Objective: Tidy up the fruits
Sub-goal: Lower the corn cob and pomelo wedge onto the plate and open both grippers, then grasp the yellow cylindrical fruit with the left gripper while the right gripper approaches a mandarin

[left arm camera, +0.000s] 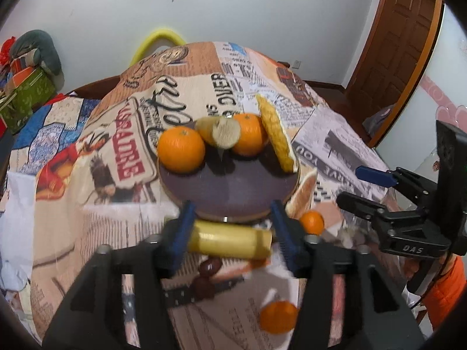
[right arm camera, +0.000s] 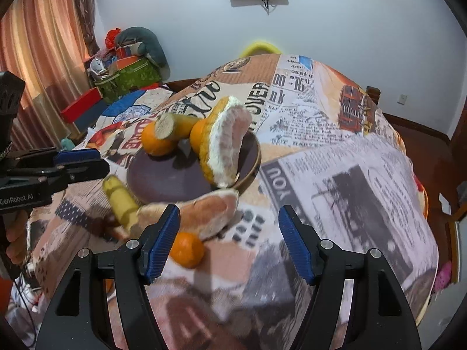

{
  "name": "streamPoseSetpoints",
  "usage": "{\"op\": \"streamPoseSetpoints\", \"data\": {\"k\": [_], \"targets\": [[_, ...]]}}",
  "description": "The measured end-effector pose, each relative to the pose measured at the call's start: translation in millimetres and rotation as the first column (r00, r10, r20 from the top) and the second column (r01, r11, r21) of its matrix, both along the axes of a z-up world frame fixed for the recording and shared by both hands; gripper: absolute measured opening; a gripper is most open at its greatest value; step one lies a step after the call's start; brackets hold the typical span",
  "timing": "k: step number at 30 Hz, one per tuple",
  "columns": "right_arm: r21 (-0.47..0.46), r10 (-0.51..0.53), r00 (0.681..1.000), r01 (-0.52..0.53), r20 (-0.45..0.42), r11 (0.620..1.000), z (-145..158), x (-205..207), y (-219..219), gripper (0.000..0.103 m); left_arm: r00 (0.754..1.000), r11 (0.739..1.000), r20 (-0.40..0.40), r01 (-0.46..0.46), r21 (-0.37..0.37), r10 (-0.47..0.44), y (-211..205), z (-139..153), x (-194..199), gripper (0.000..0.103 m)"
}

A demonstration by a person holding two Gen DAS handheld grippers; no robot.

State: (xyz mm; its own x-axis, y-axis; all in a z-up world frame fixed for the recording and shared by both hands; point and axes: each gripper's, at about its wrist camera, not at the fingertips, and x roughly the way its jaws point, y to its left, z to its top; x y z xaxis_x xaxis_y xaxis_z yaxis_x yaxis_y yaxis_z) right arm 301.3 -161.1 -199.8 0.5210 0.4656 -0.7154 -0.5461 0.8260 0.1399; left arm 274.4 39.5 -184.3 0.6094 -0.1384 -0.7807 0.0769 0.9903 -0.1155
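A dark round plate (left arm camera: pixel 230 186) holds two oranges (left arm camera: pixel 181 149), a cut yellow stalk piece (left arm camera: pixel 219 132) and a pomelo wedge (left arm camera: pixel 275 134) standing on edge. My left gripper (left arm camera: pixel 230 227) is open just short of the plate's near rim, its fingers either side of a yellow stalk piece (left arm camera: pixel 230 240) lying on the cloth. A second pomelo wedge (right arm camera: pixel 201 210) and a small orange (right arm camera: pixel 186 249) lie on the cloth by the plate (right arm camera: pixel 163 180). My right gripper (right arm camera: pixel 229 239) is open and empty above the cloth, right of that orange.
Another orange (left arm camera: pixel 277 316) and dark red dates (left arm camera: pixel 208 267) lie on the printed tablecloth near me. The table (right arm camera: pixel 350 175) drops away at its right edge. Boxes and cushions (right arm camera: pixel 128 67) are stacked at far left, a door (left arm camera: pixel 400 46) at right.
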Motion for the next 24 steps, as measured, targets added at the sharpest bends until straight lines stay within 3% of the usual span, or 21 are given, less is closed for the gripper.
{"op": "streamPoseSetpoints", "data": {"k": [8, 16, 19, 22, 24], "targets": [[-0.005, 0.010, 1.000, -0.010, -0.028, 1.000, -10.0, -22.1, 2.7, 0.067, 0.996, 0.999, -0.076, -0.038, 0.014, 0.039, -8.5, -29.5, -10.7, 0.076], [-0.047, 0.019, 0.999, -0.021, -0.042, 0.999, -24.7, -29.2, 6.4, 0.067, 0.987, 0.999, -0.155, -0.041, 0.009, 0.042, -15.6, -58.8, 1.6, 0.076], [-0.043, 0.022, 0.998, -0.024, -0.052, 0.999, -27.0, -27.8, 8.0, 0.067, 0.986, 0.998, -0.157, -0.048, 0.029, 0.052, -15.2, -65.2, 4.0, 0.076], [-0.035, 0.029, 0.997, -0.031, -0.065, 0.999, -29.3, -24.8, 11.3, 0.067, 0.988, 0.998, -0.145, -0.051, -0.023, 0.048, -9.1, -68.7, 2.4, 0.076], [-0.034, 0.033, 0.997, -0.035, -0.069, 0.999, -31.4, -23.0, 14.2, 0.067, 0.991, 0.998, -0.129, -0.043, -0.035, 0.038, -6.5, -67.8, -0.9, 0.069]]}}
